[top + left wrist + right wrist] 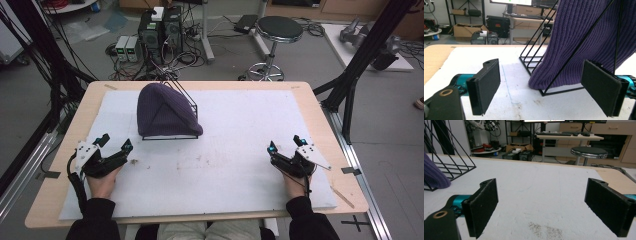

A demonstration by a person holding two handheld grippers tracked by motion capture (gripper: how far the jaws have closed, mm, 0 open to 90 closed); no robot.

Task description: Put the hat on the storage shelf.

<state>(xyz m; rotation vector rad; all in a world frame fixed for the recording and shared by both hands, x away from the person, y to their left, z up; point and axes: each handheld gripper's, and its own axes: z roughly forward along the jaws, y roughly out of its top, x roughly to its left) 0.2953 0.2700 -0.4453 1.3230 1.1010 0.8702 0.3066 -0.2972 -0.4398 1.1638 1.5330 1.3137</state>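
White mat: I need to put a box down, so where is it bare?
The white mat lies bare between the purple knit hat on its black wire rack and the right hand-held gripper. Crowded at back left.

Hat on rack, table's rear-left

A ribbed purple knit hat drapes a thin black wire rack.
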